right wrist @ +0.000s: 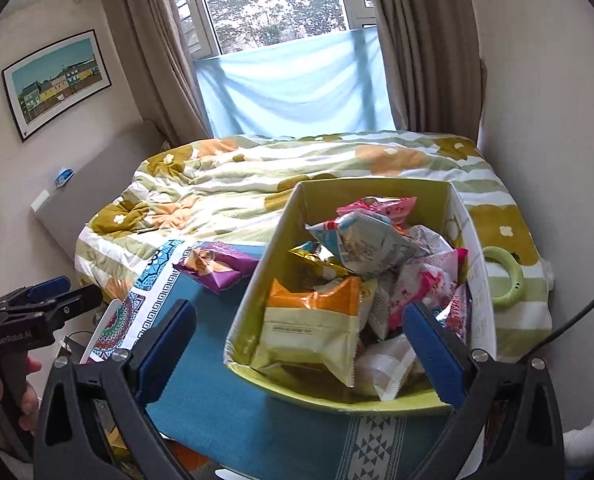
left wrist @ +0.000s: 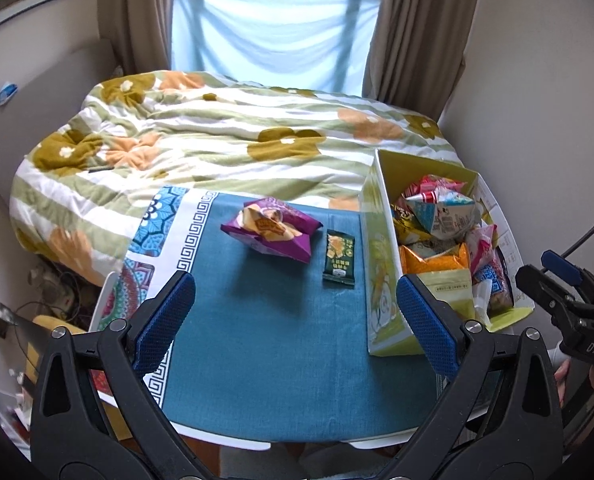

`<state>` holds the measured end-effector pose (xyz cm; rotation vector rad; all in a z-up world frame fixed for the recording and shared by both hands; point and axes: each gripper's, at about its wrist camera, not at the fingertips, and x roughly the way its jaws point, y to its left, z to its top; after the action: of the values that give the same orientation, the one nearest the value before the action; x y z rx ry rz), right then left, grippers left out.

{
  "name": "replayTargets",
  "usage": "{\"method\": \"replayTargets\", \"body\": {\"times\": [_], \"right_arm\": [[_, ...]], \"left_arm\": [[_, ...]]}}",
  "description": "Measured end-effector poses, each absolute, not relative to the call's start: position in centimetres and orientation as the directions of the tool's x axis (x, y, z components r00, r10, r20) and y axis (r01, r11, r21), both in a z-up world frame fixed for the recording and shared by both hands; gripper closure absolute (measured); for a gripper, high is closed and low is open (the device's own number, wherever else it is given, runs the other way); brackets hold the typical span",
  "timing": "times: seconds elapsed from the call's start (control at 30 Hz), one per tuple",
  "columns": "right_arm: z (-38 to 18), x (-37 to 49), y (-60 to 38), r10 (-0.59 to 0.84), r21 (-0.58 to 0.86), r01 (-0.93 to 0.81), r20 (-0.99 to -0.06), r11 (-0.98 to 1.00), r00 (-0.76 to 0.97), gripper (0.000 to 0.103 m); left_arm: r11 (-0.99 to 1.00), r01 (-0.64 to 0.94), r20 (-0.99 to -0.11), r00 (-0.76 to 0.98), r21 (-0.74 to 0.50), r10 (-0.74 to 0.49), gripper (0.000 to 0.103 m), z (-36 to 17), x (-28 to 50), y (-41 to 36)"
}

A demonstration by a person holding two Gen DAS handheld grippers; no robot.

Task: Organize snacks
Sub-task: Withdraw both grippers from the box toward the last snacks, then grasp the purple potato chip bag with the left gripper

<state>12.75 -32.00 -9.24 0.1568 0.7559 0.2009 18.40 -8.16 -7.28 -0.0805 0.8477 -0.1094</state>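
A purple snack bag (left wrist: 272,229) and a small dark green snack packet (left wrist: 339,259) lie on the blue tablecloth (left wrist: 257,340). To their right stands a yellow-green cardboard box (left wrist: 381,280) holding several snack bags. My left gripper (left wrist: 295,320) is open and empty, above the near part of the cloth, short of both packets. My right gripper (right wrist: 303,354) is open and empty over the near end of the box (right wrist: 257,280), above an orange and cream bag (right wrist: 313,328). The purple bag (right wrist: 217,266) shows left of the box.
A bed with a flowered quilt (left wrist: 217,140) lies behind the table. A green ring (right wrist: 503,280) rests on the quilt right of the box. Curtains and a window are at the back, walls on both sides. Cables and clutter sit on the floor at left (left wrist: 57,292).
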Motion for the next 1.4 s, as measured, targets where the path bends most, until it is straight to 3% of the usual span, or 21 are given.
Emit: {"method": "replayTargets", "body": {"times": [0.3, 0.77, 1.07, 1.23, 1.4], "right_arm": [[-9.4, 16.6, -24.4, 0.229, 0.195, -0.132, -0.661, 0.972, 0.714, 0.0], [-14.4, 23.3, -15.1, 0.107, 0.159, 0.025, -0.764, 0.987, 0.637, 0.0], [-19.2, 23.6, -13.4, -0.009, 0.149, 0.219, -0.809, 0.964, 0.588, 0.0], [-21.5, 23.3, -12.8, -0.049, 0.138, 0.278, -0.817, 0.951, 0.574, 0.0], [-23.7, 23.7, -12.5, -0.07, 0.119, 0.307, -0.839, 0.944, 0.54, 0.0]], "left_arm": [[0.978, 0.15, -0.767, 0.607, -0.147, -0.208, 0.001, -8.0, 26.4, -3.1], [0.905, 0.337, -0.874, 0.319, -0.258, -0.368, 0.001, -15.3, 41.2, -0.6], [0.859, 0.391, -0.912, 0.102, -0.331, -0.398, 0.001, -23.8, 44.4, -4.3], [0.858, 0.413, -0.933, 0.049, -0.306, -0.357, 0.001, -27.4, 45.0, -5.4], [0.846, 0.379, -0.912, 0.011, -0.375, -0.409, 0.006, -29.2, 46.0, -4.3]]}}
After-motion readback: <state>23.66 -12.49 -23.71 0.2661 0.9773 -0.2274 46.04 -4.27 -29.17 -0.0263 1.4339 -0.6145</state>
